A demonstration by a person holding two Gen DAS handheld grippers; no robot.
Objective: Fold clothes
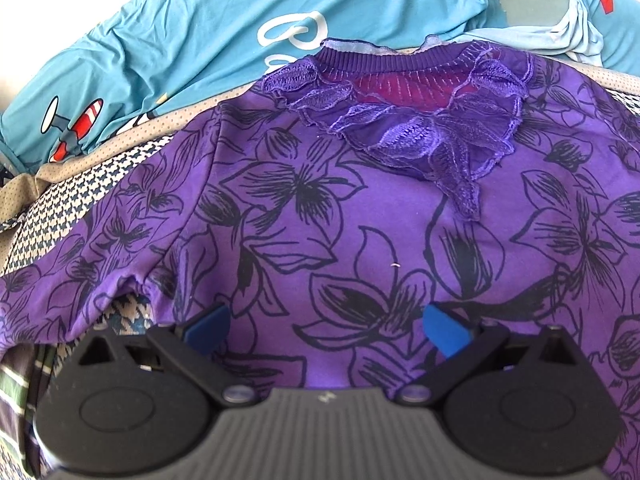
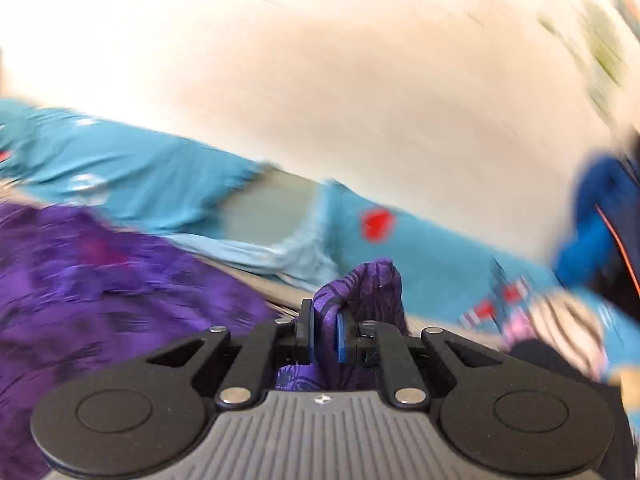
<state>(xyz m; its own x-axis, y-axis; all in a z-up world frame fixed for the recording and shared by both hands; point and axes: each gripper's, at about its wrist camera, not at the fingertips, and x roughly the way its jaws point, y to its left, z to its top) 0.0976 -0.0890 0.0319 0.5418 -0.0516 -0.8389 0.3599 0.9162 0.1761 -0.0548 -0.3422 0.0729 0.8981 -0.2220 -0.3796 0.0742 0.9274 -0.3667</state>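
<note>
Already my right gripper [image 2: 325, 334] was clenched on a bunched fold of the purple floral top [image 1: 360, 216], its pads pressed tight into the cloth. My left gripper [image 1: 326, 326] hung released over the top's near front, blue fingertips [image 1: 444, 330] spread wide. Beyond the collar lay a teal printed shirt [image 1: 192, 36]; the right view was smeared, so the dark blue item [image 2: 600, 216] at far right was probably another garment.

No legible text in either view. Teal shirt [image 1: 208, 36] carries white cursive lettering, cut off by the purple top's [image 1: 360, 216] collar, only loops show, can't make out a word. Small white logo mark on each gripper body, not readable. Right wrist view is motion-blurred, nothing readable there
</note>
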